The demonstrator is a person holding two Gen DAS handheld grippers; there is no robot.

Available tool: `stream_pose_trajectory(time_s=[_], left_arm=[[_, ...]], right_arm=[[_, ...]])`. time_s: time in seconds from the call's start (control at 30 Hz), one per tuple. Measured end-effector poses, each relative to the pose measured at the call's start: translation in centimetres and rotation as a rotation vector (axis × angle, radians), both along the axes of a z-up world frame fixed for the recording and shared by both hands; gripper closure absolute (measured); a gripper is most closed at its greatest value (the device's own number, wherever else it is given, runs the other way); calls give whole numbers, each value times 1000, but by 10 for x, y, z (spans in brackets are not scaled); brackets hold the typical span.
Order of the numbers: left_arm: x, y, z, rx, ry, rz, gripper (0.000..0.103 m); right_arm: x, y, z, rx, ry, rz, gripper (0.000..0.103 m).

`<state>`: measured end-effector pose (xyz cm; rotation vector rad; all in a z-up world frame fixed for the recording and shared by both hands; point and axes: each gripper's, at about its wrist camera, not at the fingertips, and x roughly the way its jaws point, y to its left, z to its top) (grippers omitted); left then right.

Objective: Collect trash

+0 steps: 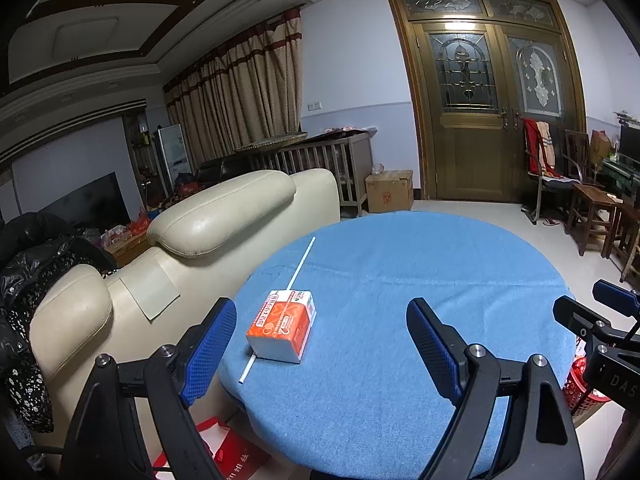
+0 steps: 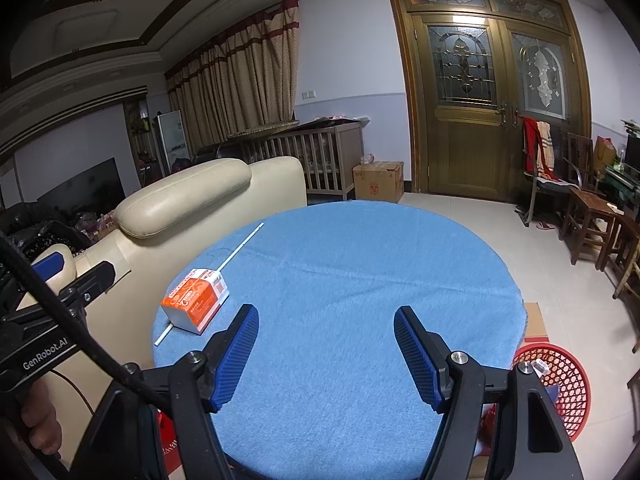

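Observation:
An orange and white tissue pack [image 1: 282,326] lies on the round blue table [image 1: 400,280], on top of a long thin white stick [image 1: 298,270]. Both show in the right wrist view too, the pack [image 2: 196,300] and the stick [image 2: 240,246] at the table's left. My left gripper [image 1: 320,344] is open and empty, above the table with the pack between its fingertips. My right gripper [image 2: 326,344] is open and empty above the table's near middle, right of the pack. A red mesh trash basket [image 2: 560,384] stands on the floor at the table's right.
A cream leather sofa [image 1: 200,248] touches the table's left side. A red bag [image 1: 228,452] lies on the floor under the near left edge. A cardboard box [image 2: 536,320] sits by the basket. Wooden chairs [image 2: 588,216] stand at the far right.

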<state>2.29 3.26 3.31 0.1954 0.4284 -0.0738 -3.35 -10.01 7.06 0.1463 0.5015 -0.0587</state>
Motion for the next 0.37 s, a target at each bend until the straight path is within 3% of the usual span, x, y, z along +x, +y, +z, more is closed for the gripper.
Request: stream_pose_trajectory(time_s=[0.23,0.37], left_arm=[[6,-3,-2,6,-6,-4,16],[26,-14,-17,24,13,0,16]], right_arm=[[9,-4,-6,2,14,6,29],[26,-17,-19,6,23,-10,29]])
